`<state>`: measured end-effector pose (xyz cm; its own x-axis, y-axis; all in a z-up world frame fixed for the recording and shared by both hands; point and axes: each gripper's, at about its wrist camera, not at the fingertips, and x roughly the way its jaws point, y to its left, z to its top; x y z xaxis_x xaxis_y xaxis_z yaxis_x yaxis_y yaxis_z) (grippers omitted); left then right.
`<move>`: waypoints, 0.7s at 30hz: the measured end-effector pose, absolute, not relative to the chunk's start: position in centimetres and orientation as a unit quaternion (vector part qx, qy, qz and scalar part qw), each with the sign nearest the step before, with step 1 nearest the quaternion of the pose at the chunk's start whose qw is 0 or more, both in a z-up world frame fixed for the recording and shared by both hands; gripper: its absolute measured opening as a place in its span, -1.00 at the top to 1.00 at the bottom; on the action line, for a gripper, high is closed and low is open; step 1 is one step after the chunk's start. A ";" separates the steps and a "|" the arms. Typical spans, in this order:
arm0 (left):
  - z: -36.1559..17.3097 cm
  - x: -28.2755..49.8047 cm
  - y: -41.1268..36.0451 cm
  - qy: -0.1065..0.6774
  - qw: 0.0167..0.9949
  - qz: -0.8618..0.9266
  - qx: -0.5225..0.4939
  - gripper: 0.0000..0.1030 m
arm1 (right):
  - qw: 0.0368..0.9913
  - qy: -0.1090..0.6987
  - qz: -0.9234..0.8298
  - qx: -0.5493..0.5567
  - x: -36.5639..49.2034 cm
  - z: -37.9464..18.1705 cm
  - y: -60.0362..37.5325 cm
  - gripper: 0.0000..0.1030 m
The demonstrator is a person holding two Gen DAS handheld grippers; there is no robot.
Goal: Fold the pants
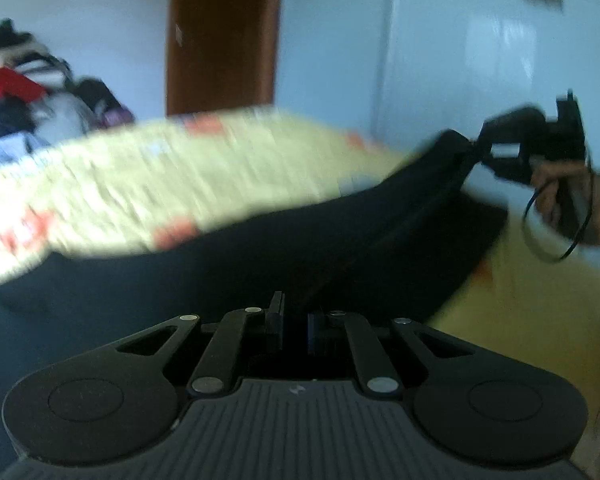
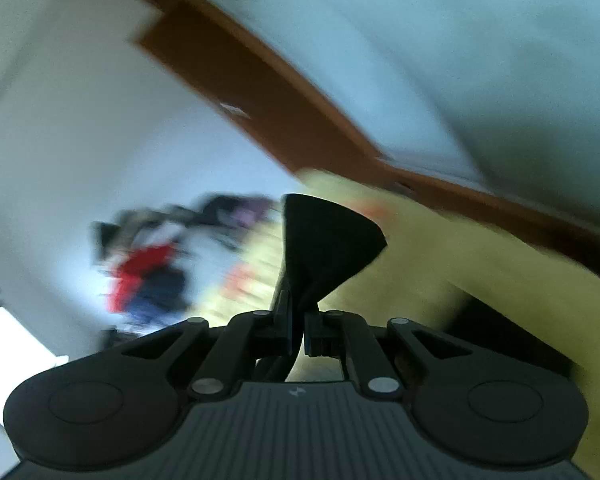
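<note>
Evidently both tongs, left tongs [image 1: 294, 320] and right tongs [image 2: 298, 330], pinch the black pants [image 1: 260, 256] aloft, stretched between them.

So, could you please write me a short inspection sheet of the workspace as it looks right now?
Surface: bed under a yellow-green patterned cover.
Job's things: black fabric pants, lifted at two points.
Clutter: heap of mixed clothes at the far side of the bed.
Grippers: left tool shut on pants; right tool shut on pants.
Cables: thin black cord loop hanging under the right hand.
Surroundings: brown wooden door, white walls; both views blurred.
</note>
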<state>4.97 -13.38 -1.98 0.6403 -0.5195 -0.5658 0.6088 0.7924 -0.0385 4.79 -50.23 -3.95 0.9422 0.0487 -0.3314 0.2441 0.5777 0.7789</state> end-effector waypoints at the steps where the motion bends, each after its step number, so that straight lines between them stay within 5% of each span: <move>1: -2.7 4.7 -13.6 0.295 0.898 -0.315 0.083 0.79 | 0.862 0.174 -0.069 0.471 3.9 -5.5 -50.7 0.89; 11: -3.2 5.2 -13.4 0.307 0.893 -0.319 0.079 0.75 | 0.875 0.187 -0.107 0.433 0.7 -6.2 -50.0 0.89; 15: -2.8 4.1 -12.9 0.322 0.882 -0.337 0.065 0.52 | 0.864 0.239 -0.149 0.417 0.7 -7.3 -50.6 0.88; 17: -2.1 4.2 -12.5 0.339 0.870 -0.354 0.048 0.08 | 0.862 0.235 -0.151 0.423 -0.1 -7.4 -50.6 0.82; 21: -0.2 4.7 -10.8 0.336 0.868 -0.366 0.007 -0.32 | 0.867 0.169 -0.236 0.405 -2.6 -5.5 -50.2 0.76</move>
<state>4.68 -10.77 -0.20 0.5063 -0.6304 -0.5884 0.6403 0.7319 -0.2332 -2.61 -50.22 -5.55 0.8316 -0.2715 -0.4845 0.5457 0.5615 0.6220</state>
